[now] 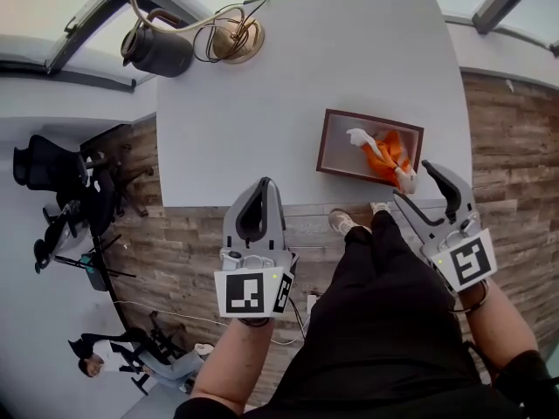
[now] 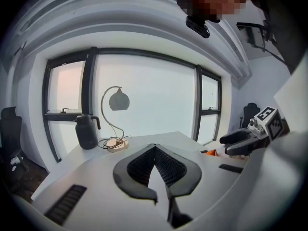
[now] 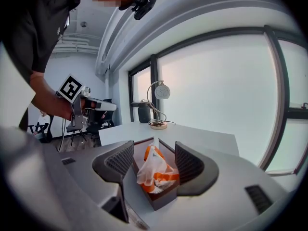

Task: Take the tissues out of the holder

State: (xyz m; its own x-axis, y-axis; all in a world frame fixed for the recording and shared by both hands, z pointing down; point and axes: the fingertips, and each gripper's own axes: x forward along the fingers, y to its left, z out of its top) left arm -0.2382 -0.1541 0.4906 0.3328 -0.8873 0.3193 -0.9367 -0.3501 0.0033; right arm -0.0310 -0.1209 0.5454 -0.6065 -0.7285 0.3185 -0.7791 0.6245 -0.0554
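Right gripper [image 3: 154, 161] jaws wide apart, pads touching nothing; spread likely readies straddle of tissues [image 3: 155, 171]. Tissues, orange-and-white pack, lie ahead in line with jaw gap, poking up out of dark holder [image 3: 162, 200], so raised top offers grab point. Holder sits near table [image 1: 262, 85] front edge, within reach. Left gripper [image 2: 155, 150] jaws closed, empty, held short of table edge, probably idle.
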